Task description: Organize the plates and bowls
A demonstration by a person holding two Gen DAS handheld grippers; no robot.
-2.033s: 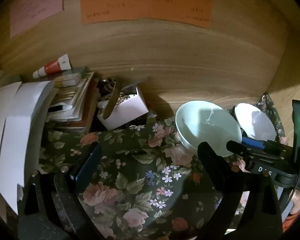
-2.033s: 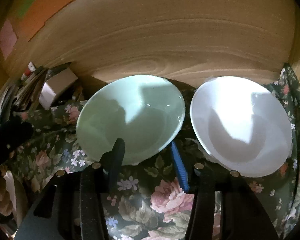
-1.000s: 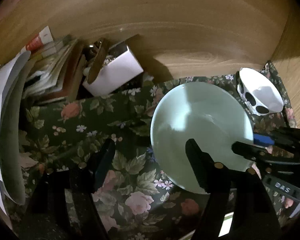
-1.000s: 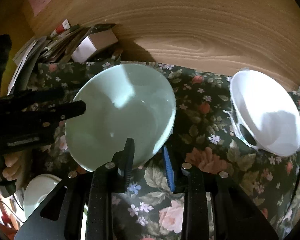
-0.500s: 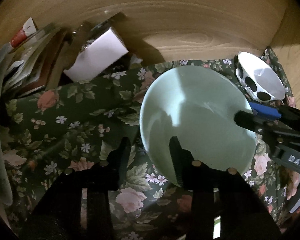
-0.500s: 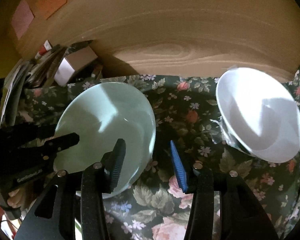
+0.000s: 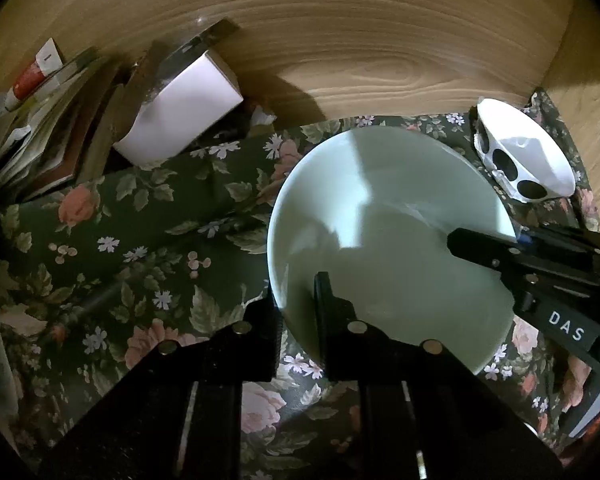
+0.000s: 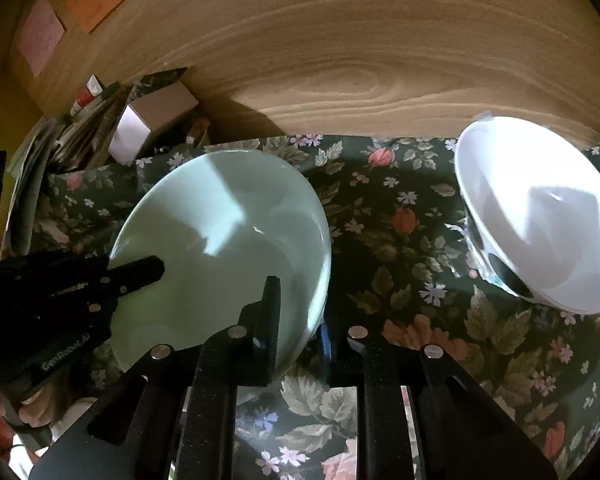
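Across the middle of both views, a pale green bowl (image 7: 388,240) is sitting on the floral cloth (image 7: 140,240). Both grippers have just been closing on its rim: the left gripper (image 7: 298,312) is pinching the near edge, and the right gripper (image 8: 300,320) is pinching the right edge. "DAS" is showing at lower right of the left view, "GenRobot.AI" at lower left of the right. A white bowl (image 8: 540,216) is lying tilted at right, apart.
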